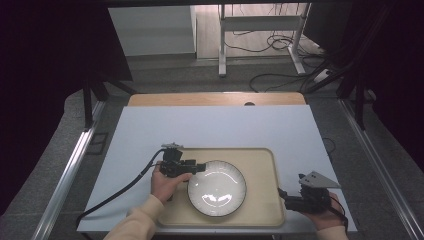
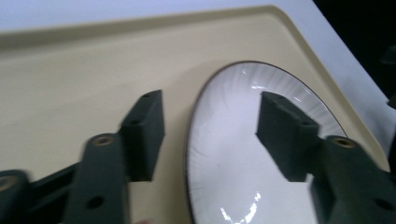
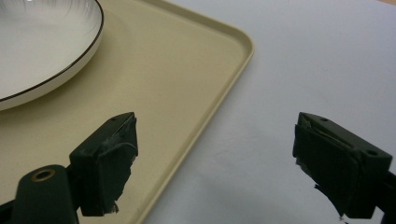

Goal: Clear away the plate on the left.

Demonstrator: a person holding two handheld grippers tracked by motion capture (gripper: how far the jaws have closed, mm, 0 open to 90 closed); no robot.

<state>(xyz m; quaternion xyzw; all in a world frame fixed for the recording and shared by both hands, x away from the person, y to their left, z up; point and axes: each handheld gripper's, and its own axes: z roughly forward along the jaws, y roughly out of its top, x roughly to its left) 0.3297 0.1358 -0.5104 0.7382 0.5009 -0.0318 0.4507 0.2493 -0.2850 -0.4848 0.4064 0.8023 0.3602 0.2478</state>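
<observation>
Round ribbed glossy plate (image 1: 216, 187), smooth beige tray (image 1: 260, 165)

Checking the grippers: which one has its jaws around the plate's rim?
The left gripper: its jaws straddle the plate rim. The right gripper sits at the tray edge.

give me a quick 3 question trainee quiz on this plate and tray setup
1. True or false: the plate lies on the tray.
2. The left gripper jaws stand: A) clamped on the plate rim, B) open, one on each side of the rim, C) shut, off the tray.
3. Which tray edge does the right gripper straddle?

Key: 1 true. 2 B. 3 The right edge, near its front corner, jaws open.
</observation>
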